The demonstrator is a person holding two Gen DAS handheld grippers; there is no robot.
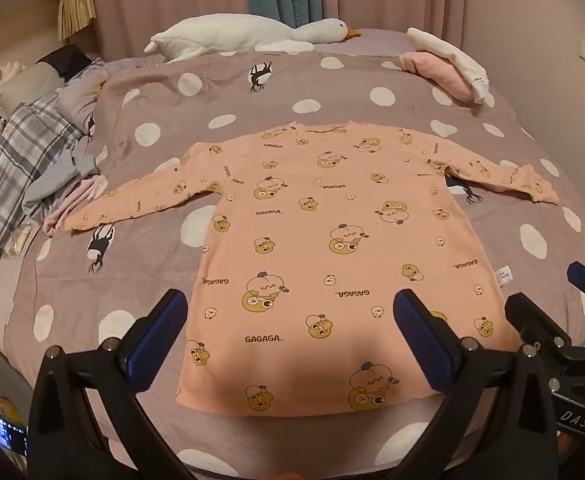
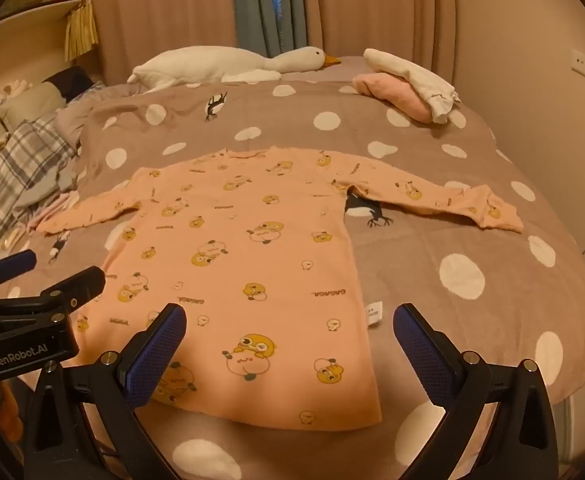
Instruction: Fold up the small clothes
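Risk lies at the near hem of the peach long-sleeved cotton shirt with yellow duck prints (image 1: 316,240), spread flat mid-bed on the mauve white-dotted bed cover (image 1: 140,200); both left tongs (image 1: 290,320) and right tongs (image 2: 290,328) hover wide apart, holding nothing; a low pinch could snag the cover too; the left sleeve ends touching the crumpled pink and grey clothes (image 1: 68,196) by the bed's left edge; right side roomy; folded pink and white garments (image 2: 408,84) sit well apart at the far right corner.

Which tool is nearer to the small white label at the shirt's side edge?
Right. The right tool hovers just beside the label; the left tool hovers over the shirt's hem, farther from it.
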